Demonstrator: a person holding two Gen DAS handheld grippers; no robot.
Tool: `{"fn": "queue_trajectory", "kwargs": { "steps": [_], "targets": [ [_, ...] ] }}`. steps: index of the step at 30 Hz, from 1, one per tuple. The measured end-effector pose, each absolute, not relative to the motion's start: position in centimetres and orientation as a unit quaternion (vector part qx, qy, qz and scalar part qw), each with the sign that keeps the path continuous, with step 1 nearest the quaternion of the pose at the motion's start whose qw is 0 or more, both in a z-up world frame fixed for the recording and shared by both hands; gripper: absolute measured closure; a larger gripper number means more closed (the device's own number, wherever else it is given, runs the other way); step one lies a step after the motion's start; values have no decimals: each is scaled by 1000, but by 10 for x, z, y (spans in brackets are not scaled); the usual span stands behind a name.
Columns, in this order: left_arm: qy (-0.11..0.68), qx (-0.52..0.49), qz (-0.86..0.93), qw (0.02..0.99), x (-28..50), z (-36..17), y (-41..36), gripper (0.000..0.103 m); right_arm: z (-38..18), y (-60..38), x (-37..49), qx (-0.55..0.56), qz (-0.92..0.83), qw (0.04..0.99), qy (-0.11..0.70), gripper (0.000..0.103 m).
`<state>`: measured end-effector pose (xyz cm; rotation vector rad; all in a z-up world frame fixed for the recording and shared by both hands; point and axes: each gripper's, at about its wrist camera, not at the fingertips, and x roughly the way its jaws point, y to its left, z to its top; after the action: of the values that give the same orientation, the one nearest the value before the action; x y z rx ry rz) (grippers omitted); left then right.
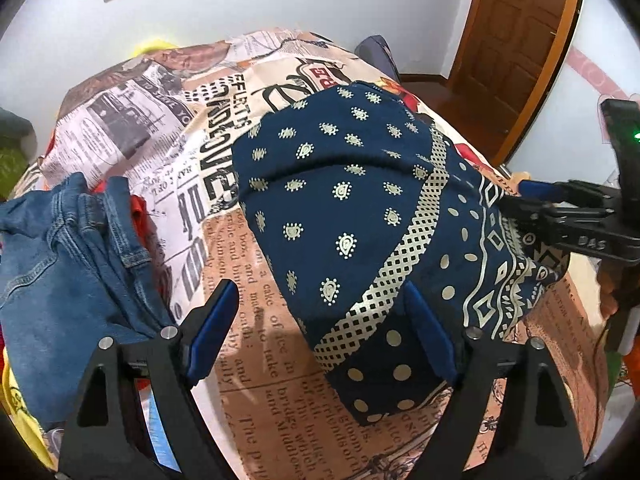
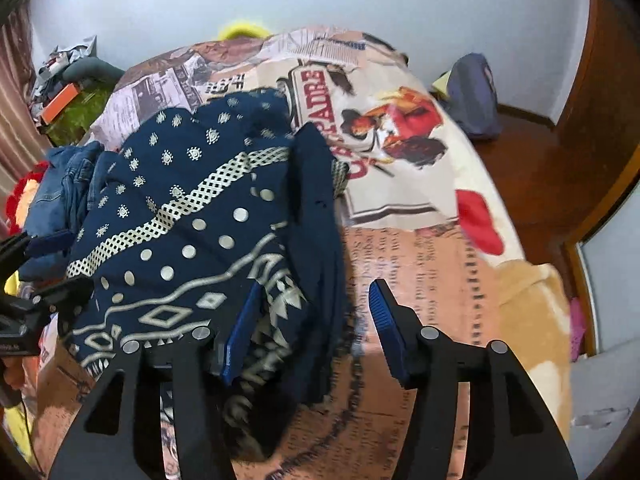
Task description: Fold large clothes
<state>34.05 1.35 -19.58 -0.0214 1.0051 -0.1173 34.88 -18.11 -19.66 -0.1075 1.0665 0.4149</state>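
A navy garment [image 1: 352, 208] with cream dots and diamond bands lies folded on the newspaper-print bedsheet [image 1: 248, 264]. My left gripper [image 1: 324, 320] stands open over its near corner. The cloth lies under the right finger, and the left finger is over bare sheet. My right gripper [image 2: 316, 320] is open at the garment's [image 2: 192, 232] other side. A loose dark fold hangs between its blue pads, and the right pad [image 2: 384, 320] is clear of the cloth. In the left wrist view the right gripper [image 1: 520, 200] reaches the garment's right edge.
Crumpled blue jeans [image 1: 68, 256] lie on the bed to the garment's left, over red and yellow clothes. A wooden door [image 1: 516, 40] and a grey-blue bag [image 2: 472, 96] on the floor are beyond the bed's far right corner. Clutter sits at the far left [image 2: 68, 96].
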Motion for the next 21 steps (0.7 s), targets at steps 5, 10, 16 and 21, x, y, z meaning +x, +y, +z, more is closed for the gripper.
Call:
{"fn": "queue_trajectory", "kwargs": {
  "steps": [5,10,16,21],
  "targets": [
    [473,-27,-51,879,344,-186,24,18,-174,-181,346,-53,216,847,483,42],
    [476,-94,-66,872,360,-184,46,18,-165,-172,350,-10,273,849,452,20],
    [517,-223,-118,818,385,-218,66,18,-206,-166,387,26,268,816,512,20],
    [524,-258,-138,800,400,-233,62,16,-250,-187,423,122,284,763,568,18]
  ]
}}
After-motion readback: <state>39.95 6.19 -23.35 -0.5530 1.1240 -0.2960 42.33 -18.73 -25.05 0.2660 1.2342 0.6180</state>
